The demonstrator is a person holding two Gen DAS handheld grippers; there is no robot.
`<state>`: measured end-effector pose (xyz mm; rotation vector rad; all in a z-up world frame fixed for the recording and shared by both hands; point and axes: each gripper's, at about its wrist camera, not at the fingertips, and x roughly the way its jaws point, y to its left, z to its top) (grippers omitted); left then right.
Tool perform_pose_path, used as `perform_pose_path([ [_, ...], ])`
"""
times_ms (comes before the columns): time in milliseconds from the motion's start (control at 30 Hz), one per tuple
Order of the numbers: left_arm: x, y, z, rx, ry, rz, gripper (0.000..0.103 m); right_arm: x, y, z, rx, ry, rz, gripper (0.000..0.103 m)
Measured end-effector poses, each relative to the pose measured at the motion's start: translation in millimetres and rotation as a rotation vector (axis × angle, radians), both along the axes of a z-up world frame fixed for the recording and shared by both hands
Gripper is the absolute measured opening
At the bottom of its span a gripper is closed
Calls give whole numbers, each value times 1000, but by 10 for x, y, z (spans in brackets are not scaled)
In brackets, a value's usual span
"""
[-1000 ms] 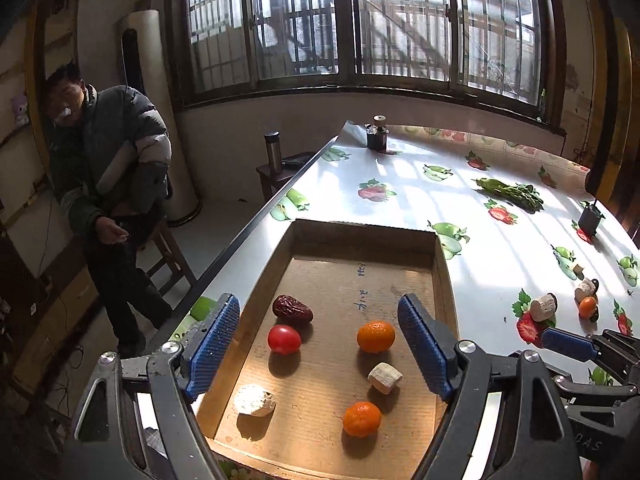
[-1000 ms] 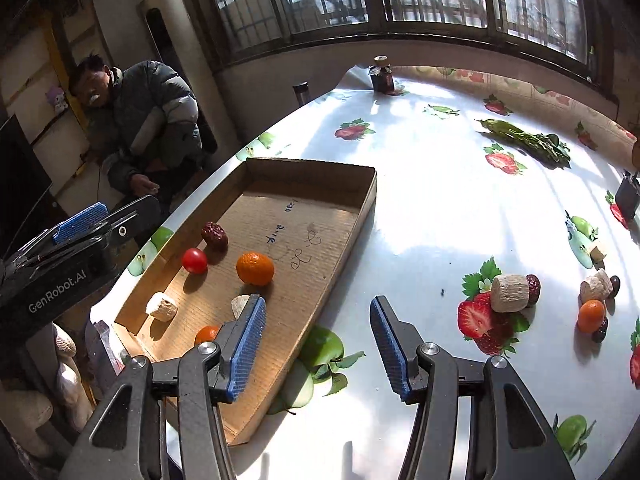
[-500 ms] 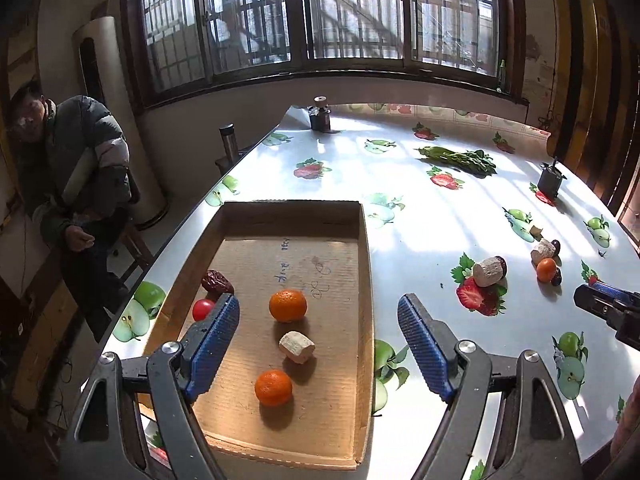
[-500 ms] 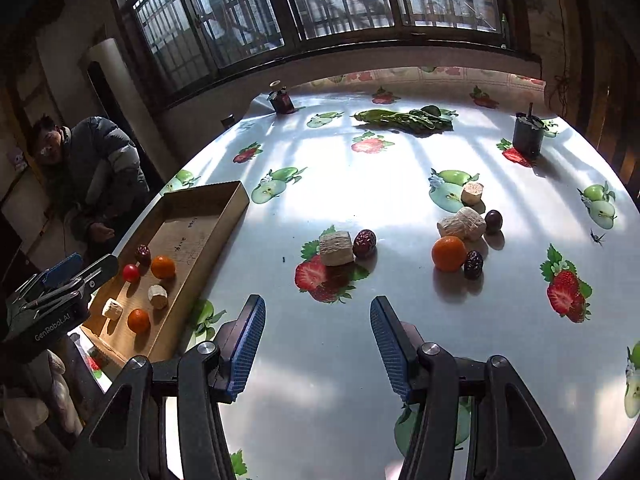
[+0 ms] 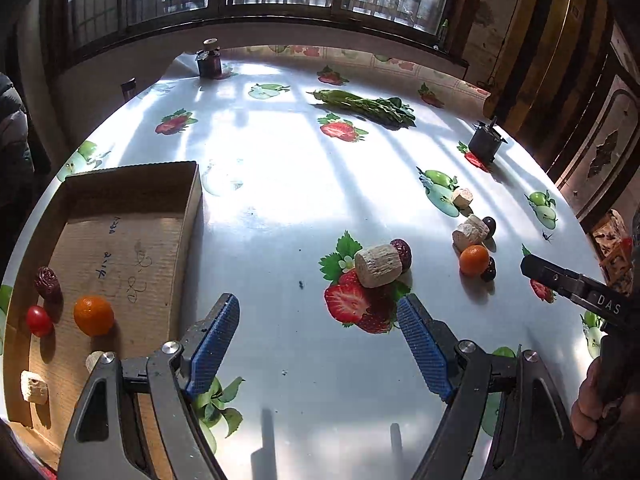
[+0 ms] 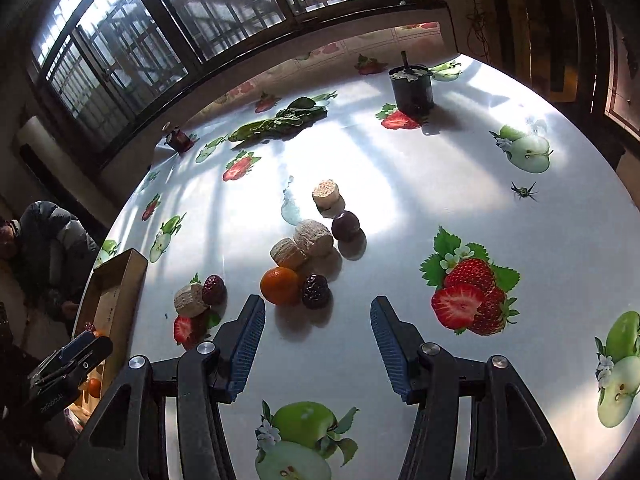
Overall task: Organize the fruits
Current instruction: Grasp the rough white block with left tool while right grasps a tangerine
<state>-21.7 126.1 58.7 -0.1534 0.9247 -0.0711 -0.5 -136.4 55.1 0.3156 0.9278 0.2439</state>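
A cardboard tray (image 5: 188,216) at the table's left holds an orange (image 5: 93,315), a cherry tomato (image 5: 38,321), a red date (image 5: 47,278) and pale chunks (image 5: 34,387). Loose on the table are an orange (image 6: 280,285), a dark date (image 6: 316,290), pale cylinders (image 6: 304,242), a dark round fruit (image 6: 345,225) and a cylinder with a red date (image 5: 378,265). My left gripper (image 5: 318,340) is open and empty, just short of that cylinder. My right gripper (image 6: 318,340) is open and empty, just short of the loose orange and dark date.
A bundle of leafy greens (image 5: 364,105) lies at the far side. A dark jar (image 5: 209,63) stands at the far left corner and a black pot (image 6: 412,89) at the far right. A seated person (image 6: 48,240) is beyond the left edge.
Both grippers have swung to the right, away from the tray and toward the loose fruit. The tray has moved to the left edge of both views. Both stay open.
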Motion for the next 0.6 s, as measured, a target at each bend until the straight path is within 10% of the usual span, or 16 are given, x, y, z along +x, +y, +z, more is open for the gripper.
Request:
perform_pose_path([
  [233,459,-119,-312,-75,52,-15,60,263,559,-140,-140,-68,115,59],
  [600,533,-300,-427,-79,-13,-139,60,403,611,-420,-183,-50,145,53],
])
